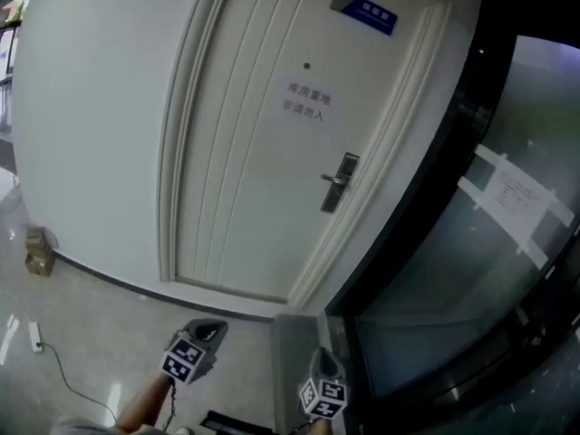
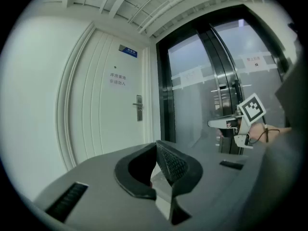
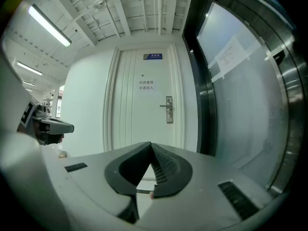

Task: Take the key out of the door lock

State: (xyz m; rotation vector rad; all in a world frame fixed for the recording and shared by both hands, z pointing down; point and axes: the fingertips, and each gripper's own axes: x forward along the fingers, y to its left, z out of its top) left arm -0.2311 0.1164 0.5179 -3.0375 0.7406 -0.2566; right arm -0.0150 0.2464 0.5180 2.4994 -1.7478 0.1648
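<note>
A small box (image 1: 38,252) sits on the floor (image 1: 100,306) at the far left, against a white wall (image 1: 100,107), with a cable (image 1: 54,361) near it. The left gripper (image 1: 207,331) is held low, well apart from the door (image 1: 245,179), its fingers (image 2: 172,163) pressed together at the tips and empty. The white door is closed, with a blue sign (image 1: 364,12) near its top. The lock (image 1: 339,181) sits at the door's right edge; the key is too small to make out there. The right gripper (image 1: 323,362) is also low, fingers (image 3: 166,167) pressed together, empty. A glass wall (image 1: 471,243) fills the right.
</note>
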